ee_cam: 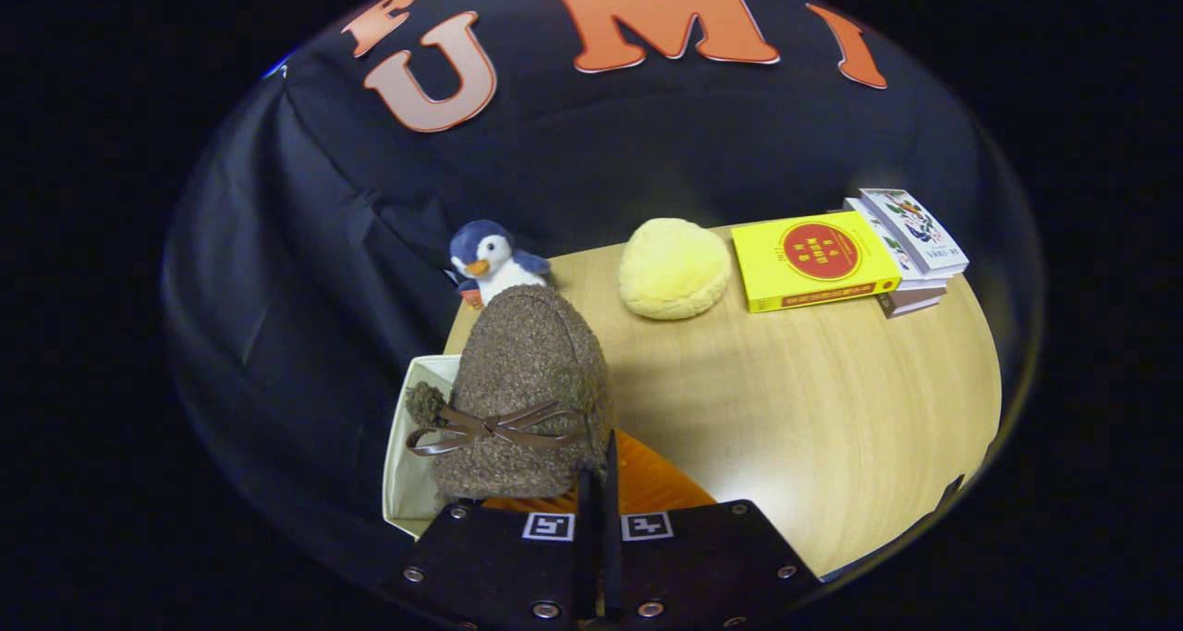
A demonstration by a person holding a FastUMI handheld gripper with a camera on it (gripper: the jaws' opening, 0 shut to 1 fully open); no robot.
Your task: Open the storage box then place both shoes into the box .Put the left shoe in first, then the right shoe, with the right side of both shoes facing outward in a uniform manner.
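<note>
A brown fuzzy shoe point(527, 386) with a brown ribbon bow stands on end just ahead of my gripper point(598, 483), toe pointing away. The two fingers are pressed almost together on the shoe's right rear edge and hold it up. The shoe hangs over the open white storage box point(407, 446), which sits at the table's left corner, and hides most of the box's inside. An orange panel point(656, 488) lies under the fingers beside the box. I cannot tell whether another shoe is inside the box.
A penguin plush point(490, 260) stands just beyond the shoe at the table's back edge. A yellow plush cushion point(673, 269), a yellow book point(813, 261) and a stack of books point(910, 243) line the back of the wooden table point(813, 400).
</note>
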